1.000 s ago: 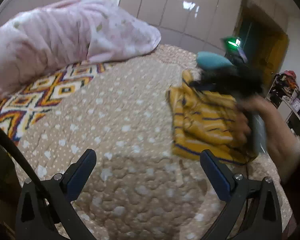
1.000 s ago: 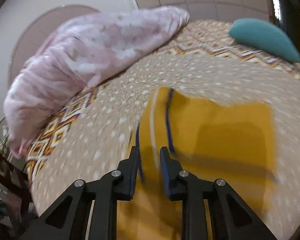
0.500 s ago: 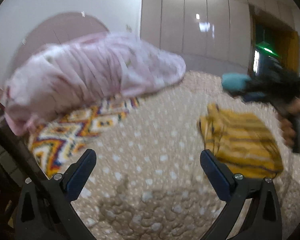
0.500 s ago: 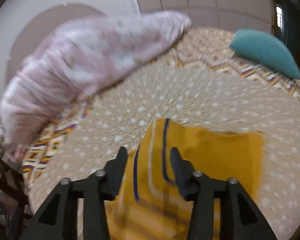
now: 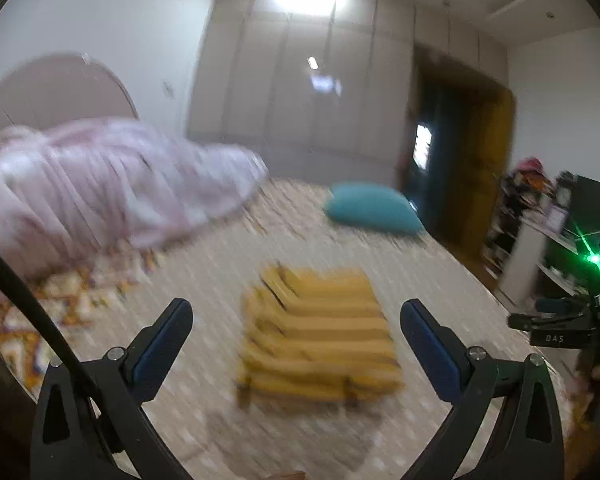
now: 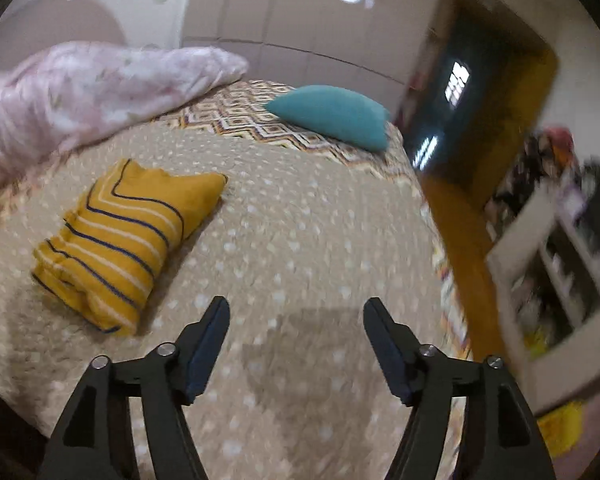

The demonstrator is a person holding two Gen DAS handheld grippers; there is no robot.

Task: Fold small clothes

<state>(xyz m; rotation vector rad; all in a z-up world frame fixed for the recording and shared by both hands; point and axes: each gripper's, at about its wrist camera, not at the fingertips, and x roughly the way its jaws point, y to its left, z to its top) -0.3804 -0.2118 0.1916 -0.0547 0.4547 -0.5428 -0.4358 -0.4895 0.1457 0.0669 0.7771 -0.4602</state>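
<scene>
A folded yellow garment with dark and white stripes (image 5: 316,340) lies flat on the beige dotted bedspread (image 6: 300,240). In the right wrist view the yellow garment (image 6: 120,240) sits to the left, well apart from the fingers. My left gripper (image 5: 296,312) is open above the bed, framing the garment from a distance with nothing between its fingers. My right gripper (image 6: 296,312) has its jaws opening, with only bare bedspread between them. The right gripper's body (image 5: 560,324) shows at the right edge of the left wrist view, held in a person's hand.
A pink quilt (image 5: 100,188) is heaped at the left by the headboard. A teal pillow (image 6: 332,116) lies at the far end of the bed. The bed's right edge (image 6: 440,260) drops to a wooden floor, with white shelves (image 6: 560,280) beyond.
The right gripper let go of the yellow garment, opened and drew back to the right. The left gripper lifted and swung, so the garment now lies centred between its fingers.
</scene>
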